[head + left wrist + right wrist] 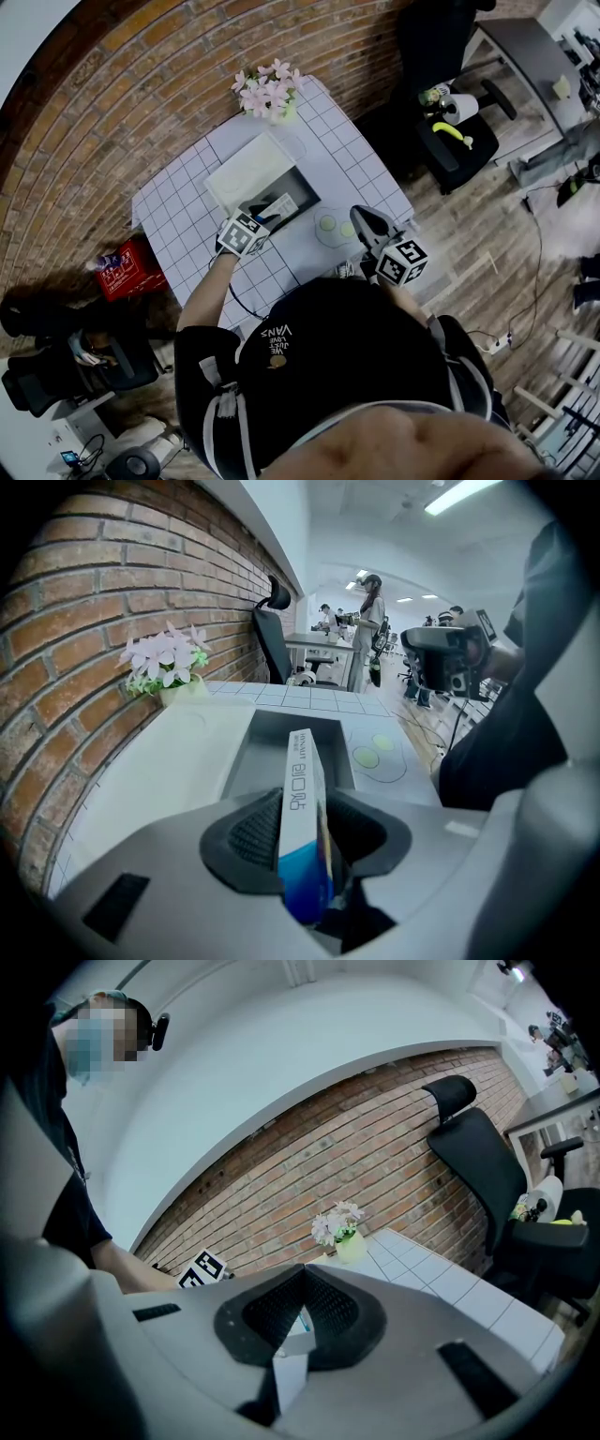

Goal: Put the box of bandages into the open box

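The box of bandages [302, 799], white with a blue end, stands on edge between the jaws of my left gripper [306, 810]. A dark gap shows between it and the right pad, so the jaws are open around it. In the head view the left gripper [267, 214] holds the bandage box [279, 206] over the grey open box [306, 193], whose white lid [248, 169] lies folded back. The open box's grey inside [272, 757] lies straight ahead of the jaws. My right gripper [367, 223] hovers to the right of the open box. Its pads meet at the tip [302, 1269], with nothing between them.
A pot of pink flowers [270, 94] stands at the table's far corner by the brick wall. A round mat with green dots [335, 228] lies right of the open box. A red crate [127, 267] sits on the floor at left, and a black office chair [441, 84] beyond the table.
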Action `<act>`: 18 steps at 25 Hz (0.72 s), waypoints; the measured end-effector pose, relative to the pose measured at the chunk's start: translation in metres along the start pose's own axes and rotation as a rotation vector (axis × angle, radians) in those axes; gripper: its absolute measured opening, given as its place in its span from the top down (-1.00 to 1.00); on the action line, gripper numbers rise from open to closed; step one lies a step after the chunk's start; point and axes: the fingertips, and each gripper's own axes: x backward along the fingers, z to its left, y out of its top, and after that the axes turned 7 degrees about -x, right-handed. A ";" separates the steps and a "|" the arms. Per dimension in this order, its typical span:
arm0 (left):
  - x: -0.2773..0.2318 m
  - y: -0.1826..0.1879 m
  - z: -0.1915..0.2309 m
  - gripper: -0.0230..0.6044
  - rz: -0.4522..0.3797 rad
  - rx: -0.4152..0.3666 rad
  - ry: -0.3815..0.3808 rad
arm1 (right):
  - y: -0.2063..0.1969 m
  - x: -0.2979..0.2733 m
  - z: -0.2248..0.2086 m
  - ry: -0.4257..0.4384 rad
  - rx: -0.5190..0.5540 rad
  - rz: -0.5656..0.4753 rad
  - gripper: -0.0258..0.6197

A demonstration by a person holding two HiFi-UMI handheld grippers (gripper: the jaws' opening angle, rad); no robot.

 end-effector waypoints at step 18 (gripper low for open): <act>0.010 -0.005 0.019 0.49 -0.019 -0.016 0.084 | -0.003 -0.004 0.005 0.001 -0.001 0.007 0.93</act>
